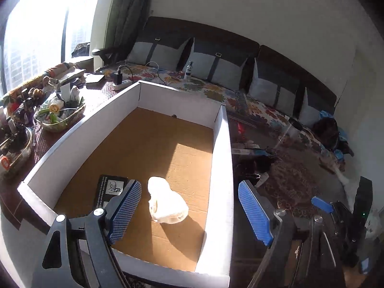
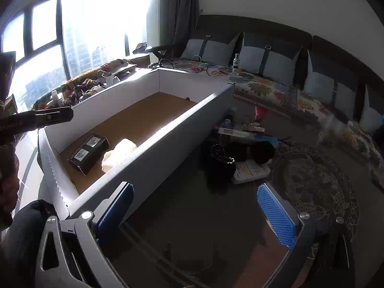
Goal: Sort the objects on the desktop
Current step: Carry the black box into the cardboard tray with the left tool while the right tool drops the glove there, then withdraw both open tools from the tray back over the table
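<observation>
Sunlit living room: window at upper left of both views, cushioned bench along the back wall, dark patterned surface below.

Item 1. Cardboard box point(image 1: 223, 148), white walls, brown floor, largest thing in frame; fills the centre of the left wrist view and the left half of the right wrist view.

Item 2. Black carton point(image 2: 88, 152), inside the box at its near end, lying on its side with its long axis running from lower left to upper right in the right wrist view. White pictogram labels on two faces; writing too small to read.

Item 3. White cloth bundle point(image 1: 166, 202), inside the box, just beside the carton.

Item 4. Unsorted clutter point(image 2: 240, 153), dark items and a white packet, on the surface outside the box, centre right of the right wrist view.

Item 5. Left gripper point(image 1: 189, 212): jaws wide apart, nothing between them, above the box's near end.

Item 6. Right gripper point(image 2: 195, 212): jaws fully spread, empty, outside the box. The clutter lies directly ahead of it, above centre in its view, so the right hand looks nearer for the next pick.
</observation>
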Demonstrator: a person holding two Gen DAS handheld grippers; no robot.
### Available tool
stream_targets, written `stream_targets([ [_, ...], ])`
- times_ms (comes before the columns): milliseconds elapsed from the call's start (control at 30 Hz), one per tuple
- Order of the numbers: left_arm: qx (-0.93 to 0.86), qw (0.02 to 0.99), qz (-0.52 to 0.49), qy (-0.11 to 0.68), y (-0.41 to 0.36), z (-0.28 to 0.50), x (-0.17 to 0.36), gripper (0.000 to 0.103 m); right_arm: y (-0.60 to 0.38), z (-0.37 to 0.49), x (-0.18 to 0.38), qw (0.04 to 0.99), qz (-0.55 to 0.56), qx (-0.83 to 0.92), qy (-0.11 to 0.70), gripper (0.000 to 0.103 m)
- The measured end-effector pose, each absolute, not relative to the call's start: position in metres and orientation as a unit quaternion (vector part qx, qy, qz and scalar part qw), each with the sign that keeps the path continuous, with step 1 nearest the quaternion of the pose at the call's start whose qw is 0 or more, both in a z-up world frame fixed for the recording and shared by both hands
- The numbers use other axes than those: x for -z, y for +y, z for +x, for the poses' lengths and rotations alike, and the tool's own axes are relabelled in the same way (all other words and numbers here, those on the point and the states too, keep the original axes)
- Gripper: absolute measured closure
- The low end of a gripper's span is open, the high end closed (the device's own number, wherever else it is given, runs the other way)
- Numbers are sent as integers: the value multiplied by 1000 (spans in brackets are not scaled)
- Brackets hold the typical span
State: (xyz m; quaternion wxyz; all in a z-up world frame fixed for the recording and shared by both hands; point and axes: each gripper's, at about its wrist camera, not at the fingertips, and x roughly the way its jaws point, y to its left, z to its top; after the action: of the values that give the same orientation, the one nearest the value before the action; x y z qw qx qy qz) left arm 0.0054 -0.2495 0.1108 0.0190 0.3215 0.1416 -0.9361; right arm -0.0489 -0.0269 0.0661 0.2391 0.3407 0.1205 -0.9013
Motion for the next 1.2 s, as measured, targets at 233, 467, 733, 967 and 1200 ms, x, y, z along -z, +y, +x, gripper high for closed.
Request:
stream_targets([
  [233, 930, -81, 340, 117, -135, 2, -91, 2, 92, -59, 3, 105, 419, 896, 99, 0],
  [467, 900, -56, 427, 71, -79, -44, -9, 3, 132, -71, 34, 59, 439, 891, 101, 0],
  [733, 899, -13, 437, 18, -67, -74, 26, 3, 150, -80, 44, 57, 438, 894, 76, 0],
  [967, 901, 0, 433, 34, -76, -76, 30, 3, 153, -87, 47, 64, 443, 892, 59, 0],
  [1200, 893, 9, 447, 57, -85, -85, 40, 3, 156, -89, 48, 70, 448, 890, 45, 0],
])
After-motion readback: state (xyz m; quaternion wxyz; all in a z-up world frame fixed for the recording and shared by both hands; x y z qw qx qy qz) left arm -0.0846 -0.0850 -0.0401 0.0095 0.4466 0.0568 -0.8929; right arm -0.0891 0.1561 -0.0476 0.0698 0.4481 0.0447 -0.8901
